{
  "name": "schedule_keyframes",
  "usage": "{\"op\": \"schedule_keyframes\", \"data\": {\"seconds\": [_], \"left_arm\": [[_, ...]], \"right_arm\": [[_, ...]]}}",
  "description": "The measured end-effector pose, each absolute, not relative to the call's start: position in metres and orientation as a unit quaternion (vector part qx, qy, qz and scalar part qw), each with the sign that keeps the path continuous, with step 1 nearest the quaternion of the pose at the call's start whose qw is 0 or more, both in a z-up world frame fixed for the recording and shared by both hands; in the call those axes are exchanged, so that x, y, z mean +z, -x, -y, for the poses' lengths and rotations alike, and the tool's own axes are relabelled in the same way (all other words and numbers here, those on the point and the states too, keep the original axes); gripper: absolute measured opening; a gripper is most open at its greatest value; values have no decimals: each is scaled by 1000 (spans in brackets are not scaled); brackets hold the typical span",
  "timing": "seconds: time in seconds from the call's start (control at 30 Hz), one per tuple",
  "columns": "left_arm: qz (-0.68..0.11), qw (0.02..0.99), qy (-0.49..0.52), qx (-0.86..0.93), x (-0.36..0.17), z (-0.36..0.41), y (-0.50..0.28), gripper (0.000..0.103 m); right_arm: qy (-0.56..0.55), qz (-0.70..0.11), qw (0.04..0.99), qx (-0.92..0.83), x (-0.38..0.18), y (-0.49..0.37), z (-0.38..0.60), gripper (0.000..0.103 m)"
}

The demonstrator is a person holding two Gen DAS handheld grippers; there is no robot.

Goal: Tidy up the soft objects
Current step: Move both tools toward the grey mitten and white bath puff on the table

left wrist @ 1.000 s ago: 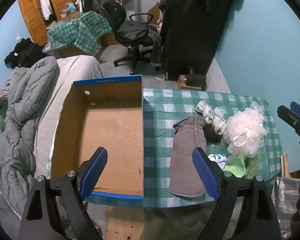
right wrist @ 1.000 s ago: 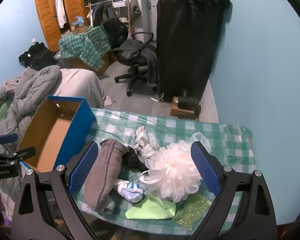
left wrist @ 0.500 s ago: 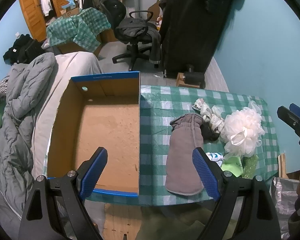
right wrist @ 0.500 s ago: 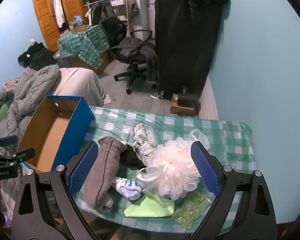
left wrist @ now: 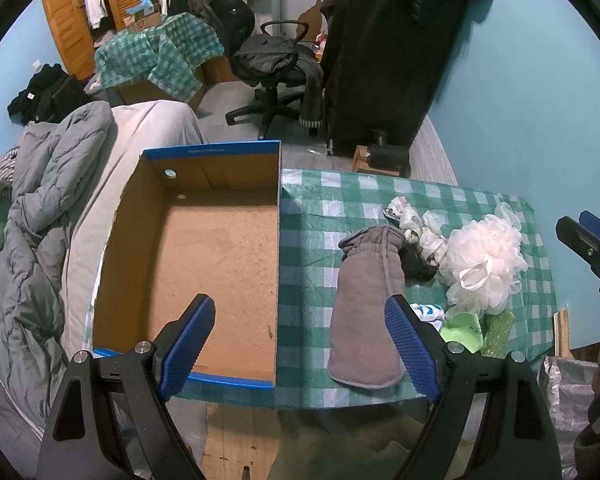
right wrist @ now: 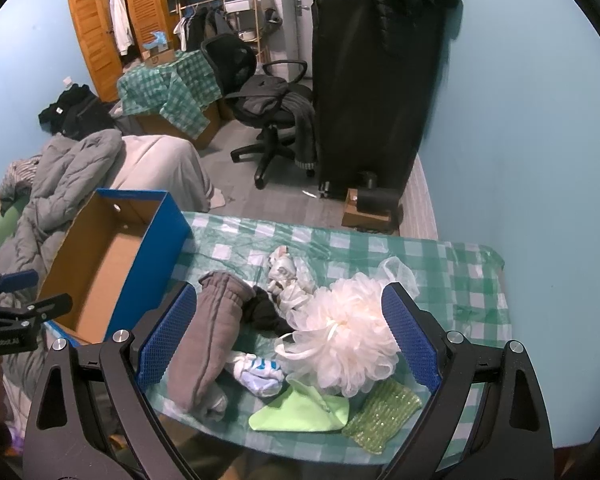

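Both the left gripper point(left wrist: 300, 334) and right gripper point(right wrist: 290, 334) are held wide open, empty. A grey mitten point(left wrist: 366, 304) is laid beside the cardboard box point(left wrist: 220, 248).

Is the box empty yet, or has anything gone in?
Empty. The box shows only bare cardboard floor; the mitten and loofah lie on the table.

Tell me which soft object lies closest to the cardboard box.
The long grey mitten. It lies beside the box, while the white bath puff and green cloth lie farther away.
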State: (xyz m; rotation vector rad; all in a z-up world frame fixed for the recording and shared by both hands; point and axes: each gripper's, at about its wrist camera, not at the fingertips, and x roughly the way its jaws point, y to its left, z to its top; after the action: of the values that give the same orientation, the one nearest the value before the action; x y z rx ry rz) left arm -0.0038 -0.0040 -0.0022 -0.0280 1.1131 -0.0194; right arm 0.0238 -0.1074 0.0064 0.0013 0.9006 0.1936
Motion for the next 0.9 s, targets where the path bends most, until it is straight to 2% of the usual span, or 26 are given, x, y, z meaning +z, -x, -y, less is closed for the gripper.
{"op": "schedule_keyframes", "data": {"seconds": [0.9], "left_arm": [[-532,847,15,-17,-1,15,9,88]], "right_arm": [[-3,-438,894,93,3,-14,115,93]]}}
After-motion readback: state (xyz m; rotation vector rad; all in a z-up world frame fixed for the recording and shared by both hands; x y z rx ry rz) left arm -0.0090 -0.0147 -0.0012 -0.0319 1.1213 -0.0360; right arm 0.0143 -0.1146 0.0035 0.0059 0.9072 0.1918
